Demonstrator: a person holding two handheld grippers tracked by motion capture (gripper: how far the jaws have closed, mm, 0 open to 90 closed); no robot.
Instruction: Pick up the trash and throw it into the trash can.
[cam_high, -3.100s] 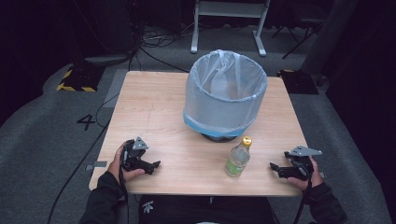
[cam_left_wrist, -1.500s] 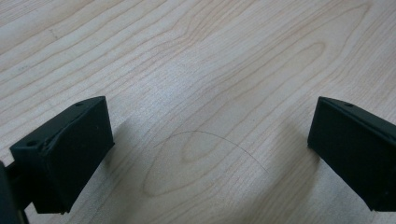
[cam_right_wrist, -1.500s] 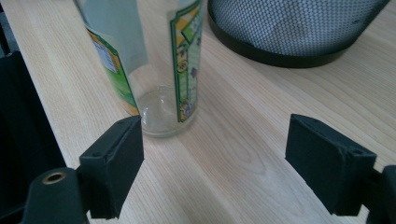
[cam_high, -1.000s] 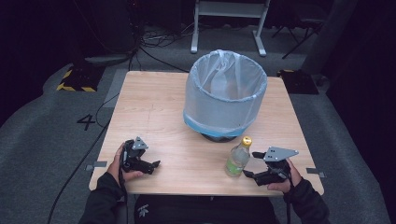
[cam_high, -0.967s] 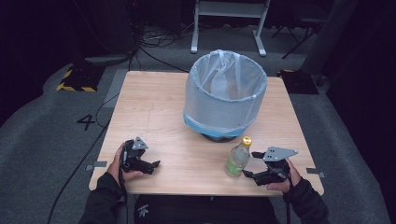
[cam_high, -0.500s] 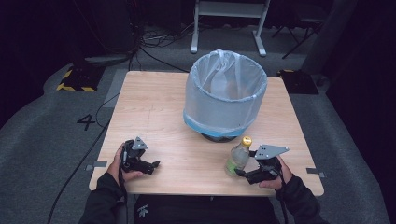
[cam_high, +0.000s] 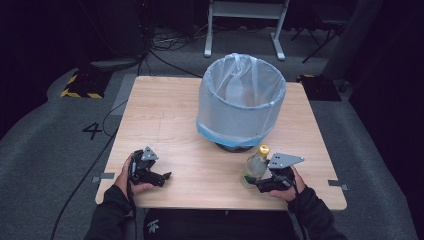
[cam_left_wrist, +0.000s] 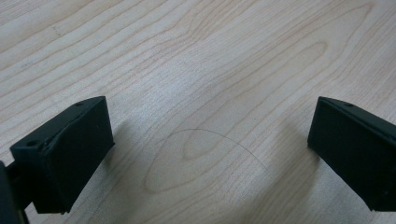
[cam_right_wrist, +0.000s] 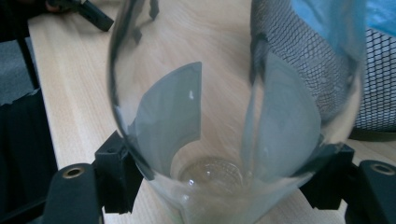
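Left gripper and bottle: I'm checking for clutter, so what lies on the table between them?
In the high view, only bare table lies between the left gripper and the bottle.

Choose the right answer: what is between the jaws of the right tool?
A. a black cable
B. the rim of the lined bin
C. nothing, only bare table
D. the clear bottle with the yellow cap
D. The right tool is shut on the bottle, and the right gripper view shows its black jaws pressing both sides of the clear body.

Lined mesh bin, wooden table
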